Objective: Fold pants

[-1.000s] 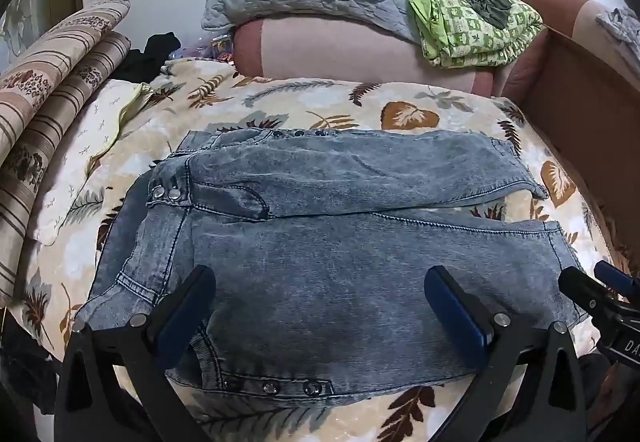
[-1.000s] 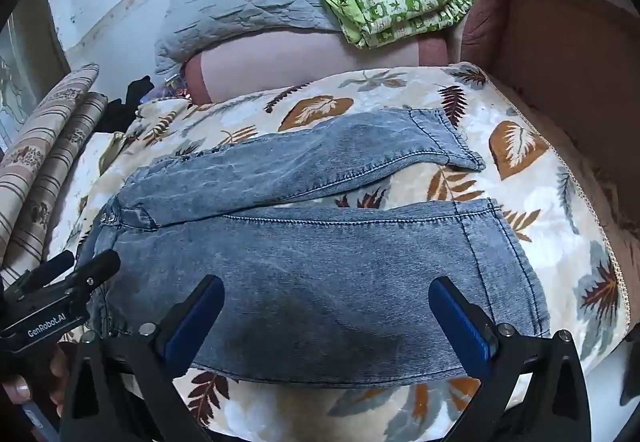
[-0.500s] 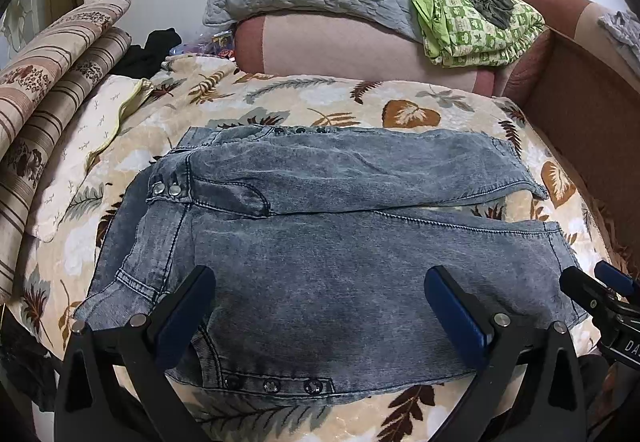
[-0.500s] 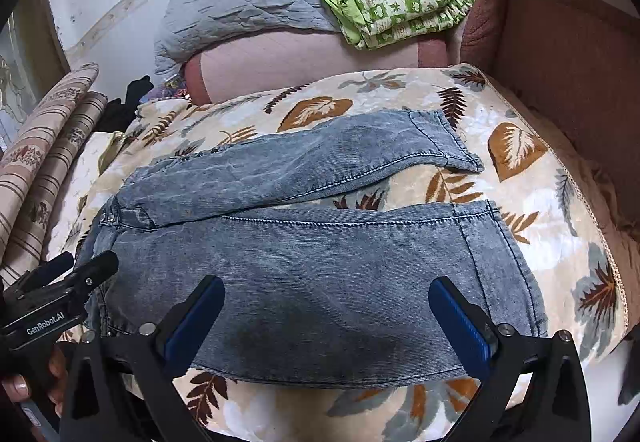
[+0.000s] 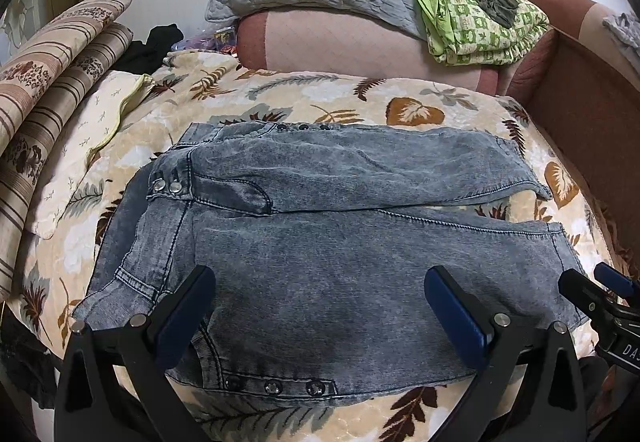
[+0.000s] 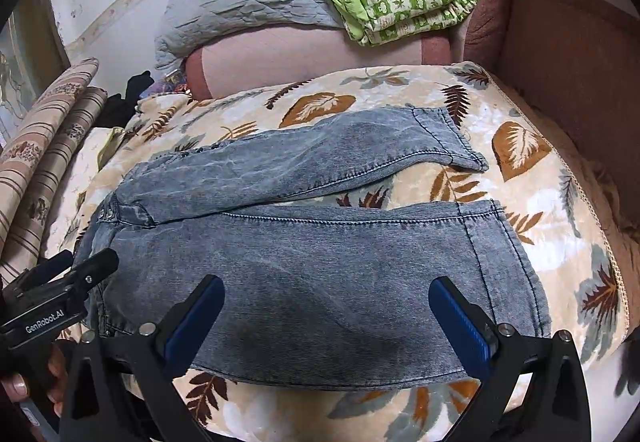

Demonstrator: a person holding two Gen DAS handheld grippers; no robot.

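We see pants (image 5: 328, 254) of faded matt denim with shiny metal snaps (image 5: 166, 185) (dull ones along the hem), on a plush leaf-print blanket (image 5: 400, 102).

Each hand-held gripper (image 5: 320, 316) (image 6: 326, 316) has black triangular arms, silver screws and ribbed blue pads (image 6: 460, 322); white "GenRobot.AI" lettering.

The pants' (image 5: 320, 250) near edge is hidden behind the left gripper's (image 5: 320, 316) fingers (image 5: 182, 318).
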